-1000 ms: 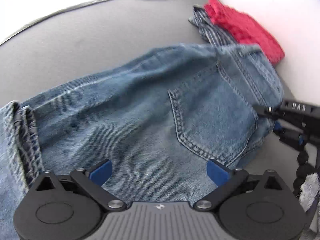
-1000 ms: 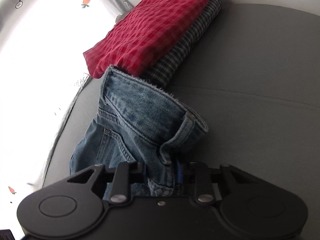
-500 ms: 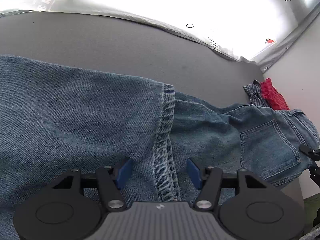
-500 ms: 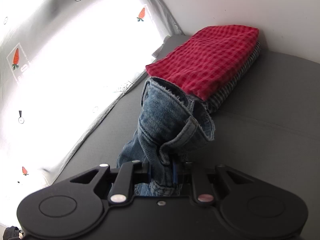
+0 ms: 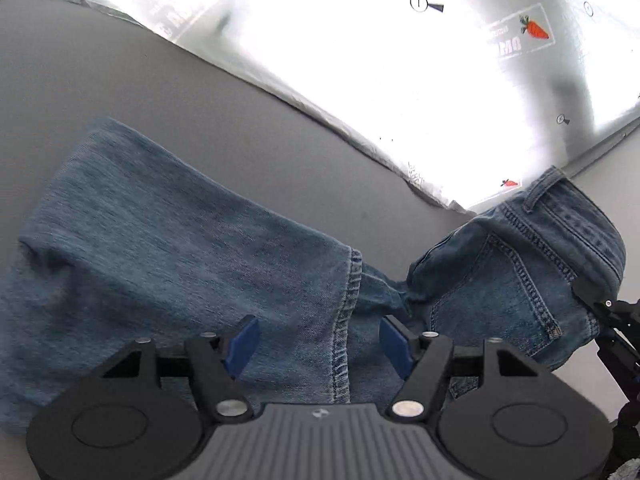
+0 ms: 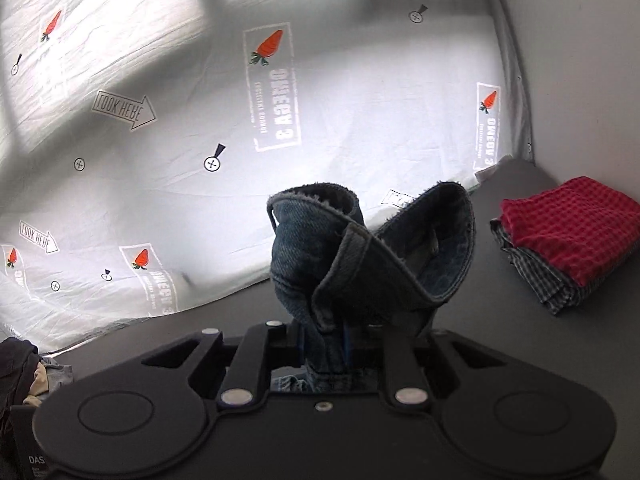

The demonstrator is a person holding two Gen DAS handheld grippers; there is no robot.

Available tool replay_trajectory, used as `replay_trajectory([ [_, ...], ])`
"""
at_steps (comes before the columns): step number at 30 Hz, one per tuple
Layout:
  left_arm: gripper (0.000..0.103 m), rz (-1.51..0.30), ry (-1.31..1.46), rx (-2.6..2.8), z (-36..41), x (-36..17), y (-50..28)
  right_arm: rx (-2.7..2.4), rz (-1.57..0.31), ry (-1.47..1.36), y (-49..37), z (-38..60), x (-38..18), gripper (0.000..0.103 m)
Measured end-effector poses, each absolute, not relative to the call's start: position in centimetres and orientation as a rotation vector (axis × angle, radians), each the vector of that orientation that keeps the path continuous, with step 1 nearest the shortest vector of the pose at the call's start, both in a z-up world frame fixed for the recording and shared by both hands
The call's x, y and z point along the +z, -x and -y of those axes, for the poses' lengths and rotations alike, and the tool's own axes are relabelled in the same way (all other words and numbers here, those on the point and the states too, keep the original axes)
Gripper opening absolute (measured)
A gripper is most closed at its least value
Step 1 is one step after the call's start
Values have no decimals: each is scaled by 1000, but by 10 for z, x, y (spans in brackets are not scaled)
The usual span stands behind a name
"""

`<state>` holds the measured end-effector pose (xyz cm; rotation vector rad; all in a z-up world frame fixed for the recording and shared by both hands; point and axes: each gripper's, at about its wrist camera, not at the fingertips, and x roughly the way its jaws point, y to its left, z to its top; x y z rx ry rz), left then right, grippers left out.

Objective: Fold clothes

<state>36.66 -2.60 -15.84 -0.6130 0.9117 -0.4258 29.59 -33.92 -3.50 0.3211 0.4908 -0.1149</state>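
Blue jeans (image 5: pixel 180 248) lie spread on the grey surface (image 5: pixel 160 92), with one leg folded over and its stitched hem (image 5: pixel 348 304) running between my left gripper's (image 5: pixel 320 344) blue pads. Those jaws are opening and stand apart above the denim, not pressing it. At the right, the waist and back pocket (image 5: pixel 520 280) are lifted off the surface, held by my right gripper (image 5: pixel 600 308). In the right wrist view the right gripper (image 6: pixel 324 344) is closing tighter, shut on a bunched waistband of the jeans (image 6: pixel 360 264) that curls up above the fingers.
A folded stack sits at the far right corner, a red checked cloth (image 6: pixel 572 224) on a blue checked one (image 6: pixel 552 288). A white curtain with carrot prints (image 6: pixel 200 120) borders the surface. Dark clothing (image 6: pixel 20 368) lies at the lower left.
The left gripper has swept along the jeans to the leg hem and narrowed its jaws. The right gripper has risen and rolled, lifting the waist; the folded stack now lies to its right.
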Motion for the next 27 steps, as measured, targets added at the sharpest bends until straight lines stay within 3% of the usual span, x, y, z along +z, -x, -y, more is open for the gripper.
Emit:
replay_trajectory([
  [7, 75, -821, 644, -221, -100, -140, -305, 136, -545, -120, -316, 180, -52, 16],
  [13, 77, -885, 729, -94, -168, -162, -270, 327, -810, 339, -305, 30, -157, 23],
  [17, 82, -898, 780, -129, -178, -168, -271, 341, -700, 661, -266, 8, -177, 31],
  [20, 84, -914, 801, -192, -165, -174, -291, 365, -729, 597, -262, 28, -165, 41],
  [22, 87, -924, 785, -242, -152, -176, -309, 353, -775, 496, -263, 45, -156, 54],
  [27, 88, -932, 688, -316, -105, -172, -353, 291, -808, 305, -253, 97, -136, 59],
])
